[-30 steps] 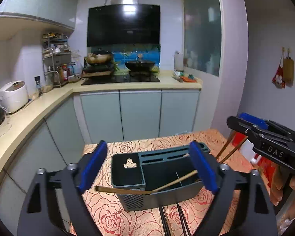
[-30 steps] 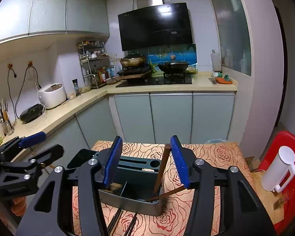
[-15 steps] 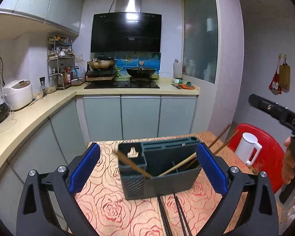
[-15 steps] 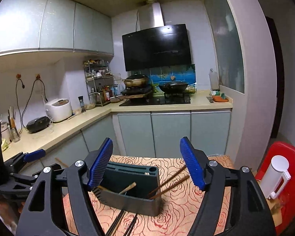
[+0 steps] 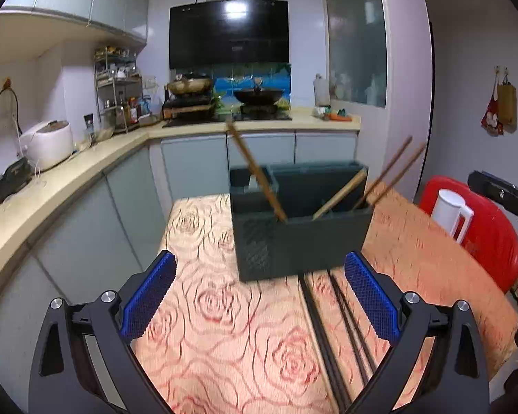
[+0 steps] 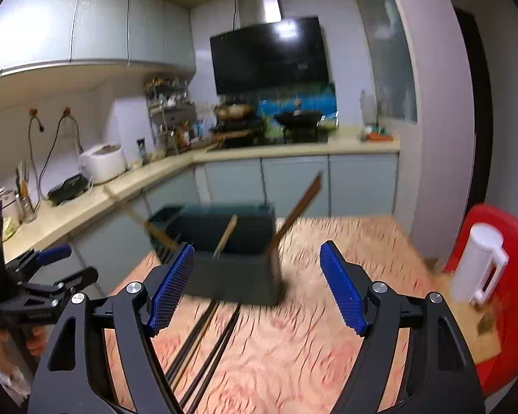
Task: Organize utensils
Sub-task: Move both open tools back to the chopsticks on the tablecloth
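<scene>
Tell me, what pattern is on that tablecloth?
Red roses on the peach tablecloth, clearest in the left wrist view.

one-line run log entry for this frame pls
left gripper: open, empty | right gripper: opening, empty | wooden chopsticks: in holder | black chopsticks: on table, not yet picked

ahead: dark utensil holder [image 5: 300, 234] blocks my straight path | above it: wooden chopsticks [image 5: 255, 172] lean out both ways | bench [image 5: 224, 327]: bare cloth left of black chopsticks [image 5: 331, 338], passable | right: white jug [image 5: 450, 212] on red stool [image 5: 483, 227]
</scene>
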